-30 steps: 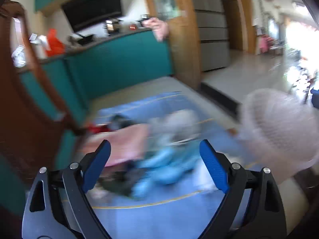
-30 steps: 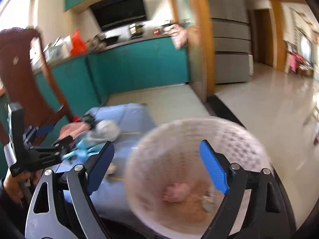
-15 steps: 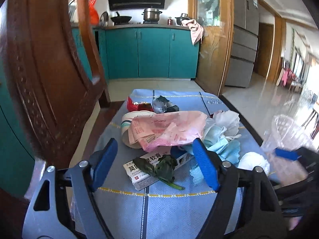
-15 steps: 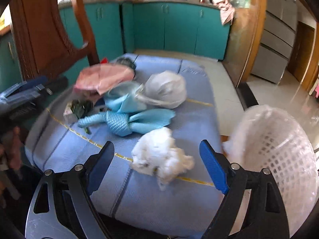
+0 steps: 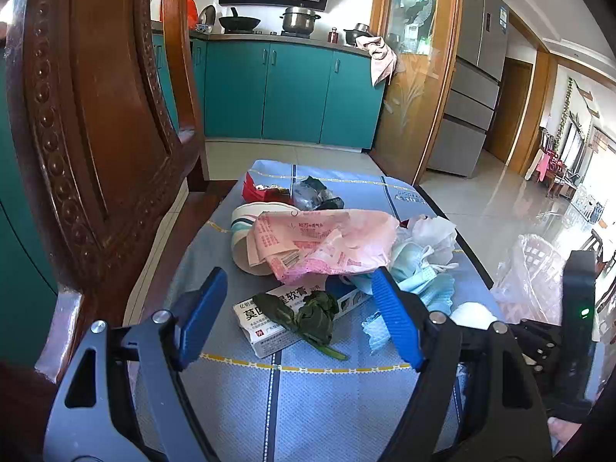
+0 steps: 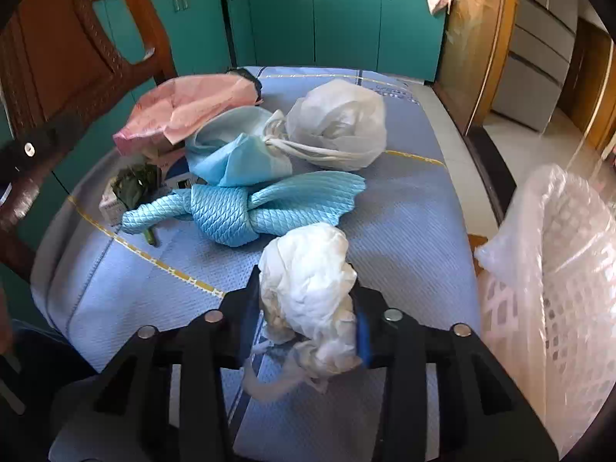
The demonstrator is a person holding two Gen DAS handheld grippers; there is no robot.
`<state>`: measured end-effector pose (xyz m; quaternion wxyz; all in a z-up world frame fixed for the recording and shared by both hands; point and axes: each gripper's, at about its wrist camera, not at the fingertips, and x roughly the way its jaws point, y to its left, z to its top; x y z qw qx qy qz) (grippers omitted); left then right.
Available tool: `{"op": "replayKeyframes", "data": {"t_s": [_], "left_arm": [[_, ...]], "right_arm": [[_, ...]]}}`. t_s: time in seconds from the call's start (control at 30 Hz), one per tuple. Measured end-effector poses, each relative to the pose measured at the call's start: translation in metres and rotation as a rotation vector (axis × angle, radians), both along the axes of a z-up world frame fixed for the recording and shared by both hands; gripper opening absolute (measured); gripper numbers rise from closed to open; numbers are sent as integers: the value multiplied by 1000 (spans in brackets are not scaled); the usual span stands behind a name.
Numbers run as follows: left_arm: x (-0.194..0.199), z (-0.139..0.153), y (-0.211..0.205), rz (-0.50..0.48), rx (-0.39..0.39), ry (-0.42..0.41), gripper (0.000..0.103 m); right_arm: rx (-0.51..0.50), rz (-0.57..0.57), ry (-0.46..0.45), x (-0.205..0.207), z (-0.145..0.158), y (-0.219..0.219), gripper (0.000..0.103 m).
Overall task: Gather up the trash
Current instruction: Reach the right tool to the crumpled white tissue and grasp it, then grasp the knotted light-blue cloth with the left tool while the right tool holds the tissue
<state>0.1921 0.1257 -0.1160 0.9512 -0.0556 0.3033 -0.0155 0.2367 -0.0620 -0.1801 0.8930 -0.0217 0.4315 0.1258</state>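
Right hand-held gripper (image 6: 308, 319) jaws just closing, clamped on crumpled white tissue wad (image 6: 308, 288) at table's (image 6: 404, 231) near edge. Light, soft, compressible; grip mid-bulk. Left hand-held gripper (image 5: 296, 315) apart.

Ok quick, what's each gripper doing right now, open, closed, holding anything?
Left gripper: open, nothing held, jaws either side of the wilted greens on the box.
Right gripper: jaws have just been closing, now shut on the crumpled white tissue.

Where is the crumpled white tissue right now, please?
In the right wrist view the crumpled white tissue sits between the right gripper fingers, on the blue tablecloth just in front of the knotted blue cloth, with the white basket to its right.
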Motion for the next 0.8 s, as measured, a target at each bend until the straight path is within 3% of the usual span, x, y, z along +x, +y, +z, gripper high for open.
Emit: {"op": "replayKeyframes", "data": {"t_s": [0.23, 0.5, 0.67, 0.8], "left_arm": [[3, -6, -2, 0, 3, 37, 78], [3, -11, -8, -13, 26, 60, 78], [5, -15, 1, -11, -21, 90, 79], [10, -19, 6, -25, -83, 125, 79]], "right_arm": [[58, 19, -51, -28, 20, -4, 40], [66, 2, -38, -32, 14, -8, 42], [98, -31, -37, -33, 11, -14, 59], [112, -30, -39, -37, 11, -17, 66]]}}
